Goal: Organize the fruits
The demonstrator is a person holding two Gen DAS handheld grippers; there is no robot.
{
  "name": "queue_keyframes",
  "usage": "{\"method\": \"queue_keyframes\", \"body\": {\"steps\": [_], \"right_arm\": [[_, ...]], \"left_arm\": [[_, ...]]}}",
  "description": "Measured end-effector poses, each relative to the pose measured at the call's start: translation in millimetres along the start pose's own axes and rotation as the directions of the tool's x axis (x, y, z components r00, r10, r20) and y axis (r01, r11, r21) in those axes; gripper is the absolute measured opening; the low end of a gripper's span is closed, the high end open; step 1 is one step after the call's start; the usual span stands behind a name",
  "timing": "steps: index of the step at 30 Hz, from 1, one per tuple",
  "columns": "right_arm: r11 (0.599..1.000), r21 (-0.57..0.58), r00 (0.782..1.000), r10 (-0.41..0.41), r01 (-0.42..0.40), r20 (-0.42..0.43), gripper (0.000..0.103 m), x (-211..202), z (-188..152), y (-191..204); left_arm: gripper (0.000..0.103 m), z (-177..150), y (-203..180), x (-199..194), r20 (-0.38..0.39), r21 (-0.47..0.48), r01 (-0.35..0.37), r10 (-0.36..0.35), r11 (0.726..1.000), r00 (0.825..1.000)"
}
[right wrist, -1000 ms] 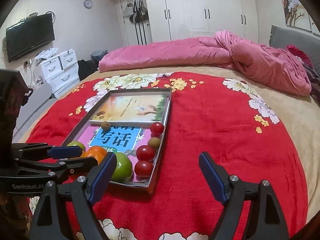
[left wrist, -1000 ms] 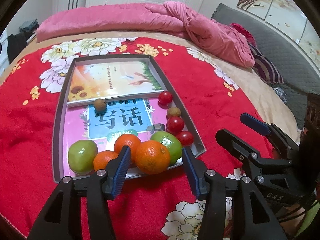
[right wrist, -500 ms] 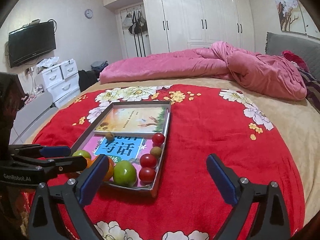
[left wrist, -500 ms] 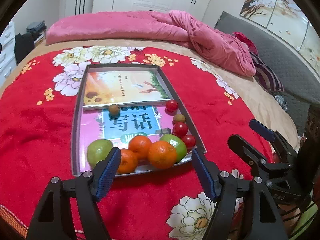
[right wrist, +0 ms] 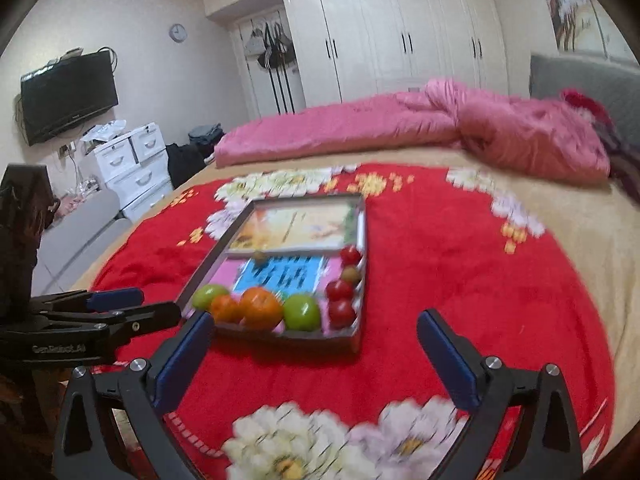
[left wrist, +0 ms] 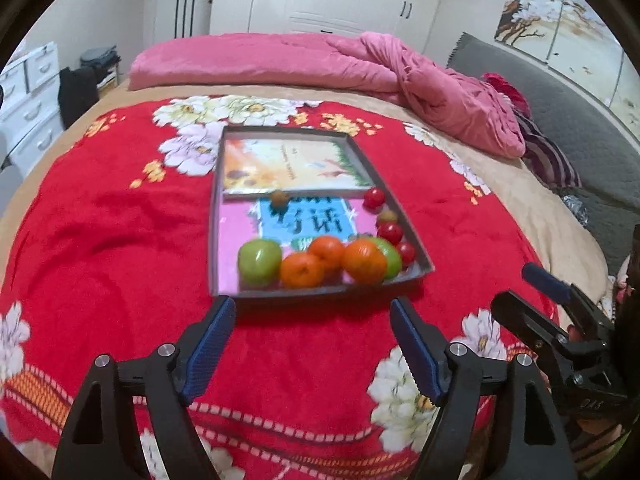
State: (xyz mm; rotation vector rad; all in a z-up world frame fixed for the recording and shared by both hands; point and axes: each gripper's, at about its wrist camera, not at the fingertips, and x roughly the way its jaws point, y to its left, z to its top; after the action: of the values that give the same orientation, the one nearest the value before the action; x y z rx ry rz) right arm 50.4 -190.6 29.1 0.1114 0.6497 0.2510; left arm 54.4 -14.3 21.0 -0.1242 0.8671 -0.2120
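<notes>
Both grippers, left (left wrist: 312,316) and right (right wrist: 314,332), hang wide and empty, jaws just opening, short of the tray (left wrist: 320,294) where the fruit (left wrist: 320,260) bunches, and on that soft blanket (left wrist: 120,240) one nudge could tip it.

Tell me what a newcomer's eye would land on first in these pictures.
First, the red flowered blanket covering the bed, with a grey tray in its middle. Along the tray's near edge sit green apples and oranges, with small red tomatoes down its right side. Both open grippers frame the foreground, empty.
</notes>
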Motion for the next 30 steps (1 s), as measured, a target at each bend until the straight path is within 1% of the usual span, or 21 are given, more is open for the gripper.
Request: {"method": "queue_keyframes", "body": {"steps": [3,8,11,14,18,22,25,30], "right_arm": [[0.999,0.035,0.998,0.015,-0.013,-0.055,0.102,-2,-14,3],[1.0,0.017,0.994,0.004,-0.002,-0.109,0.102,-10,-35,15],[1.0,-0.014,0.992,-0.004,0.003,-0.124,0.102,-11,-43,20],[1.0,-0.026,0.994,-0.018,0.015,-0.112,0.102,-13,-44,20],[0.999,-0.024,0.994,-0.026,0.024,-0.105,0.102,-12,-45,18],[0.998,-0.048,0.995,-0.046,0.042,-0.088,0.102,-12,-44,19],[0.998,-0.054,0.996,-0.047,0.043,-0.073,0.102,-14,-44,20],[0.998,-0.049,0.996,-0.048,0.044,-0.072,0.102,-14,-43,18]], "left_arm": [[0.08,-18,3,-2,-0.032,-0.007,-0.011,0.011,1.0,0.999],[0.081,-43,0,-2,-0.068,-0.012,-0.008,0.007,1.0,0.998],[0.081,-47,-3,0,-0.081,-0.017,0.001,-0.002,1.0,0.997],[0.081,-46,-6,-3,-0.067,-0.006,-0.006,0.006,1.0,0.998],[0.081,-44,-4,-6,-0.059,-0.018,-0.014,0.013,1.0,0.998],[0.081,-44,-4,-8,-0.058,-0.027,-0.02,0.019,0.999,0.998],[0.081,-43,-5,-9,-0.051,-0.018,-0.025,0.024,1.0,0.998],[0.081,-42,-5,-9,-0.048,-0.016,-0.024,0.024,1.0,0.999]]}}
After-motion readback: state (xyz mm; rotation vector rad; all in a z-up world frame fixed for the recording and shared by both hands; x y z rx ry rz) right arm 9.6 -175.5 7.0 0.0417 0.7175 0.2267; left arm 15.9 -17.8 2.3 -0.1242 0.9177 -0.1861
